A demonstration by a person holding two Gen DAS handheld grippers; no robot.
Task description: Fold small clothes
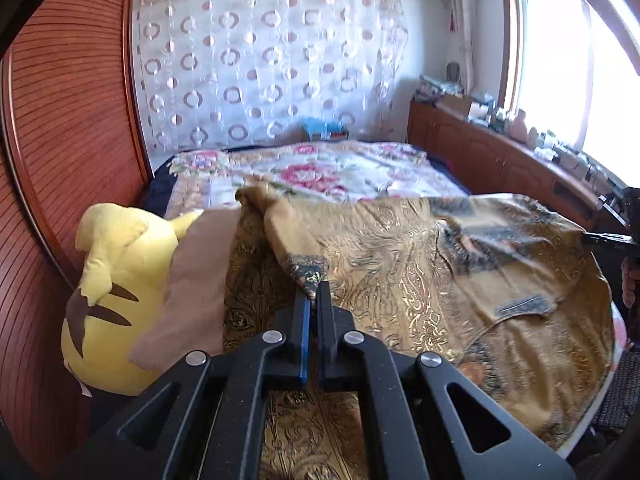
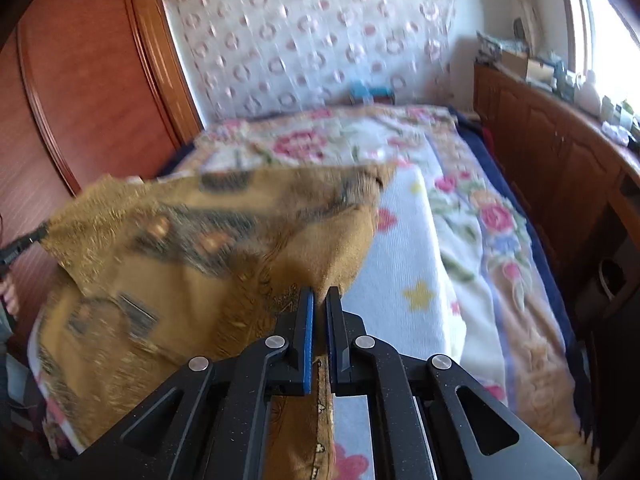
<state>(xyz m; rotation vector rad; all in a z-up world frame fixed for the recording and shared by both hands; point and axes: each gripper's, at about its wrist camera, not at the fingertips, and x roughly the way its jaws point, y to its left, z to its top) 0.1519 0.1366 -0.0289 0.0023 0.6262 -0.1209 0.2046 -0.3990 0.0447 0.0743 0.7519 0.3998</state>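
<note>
Garment, gold with dark paisley print, lies spread over the near end of the bed, partly lifted at two corners. The left hand-held gripper has its jaws pinched closed on a dark-trimmed corner at 12 o'clock from the camera. The right hand-held gripper is likewise clamped on a gold edge, cloth trailing to 9 o'clock, blurred. A yellow plush sits at 9 o'clock beside the garment.

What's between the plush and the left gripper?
A plain tan cloth, then the gold garment pinched in the left gripper; plush beside it. Left wrist view.
</note>
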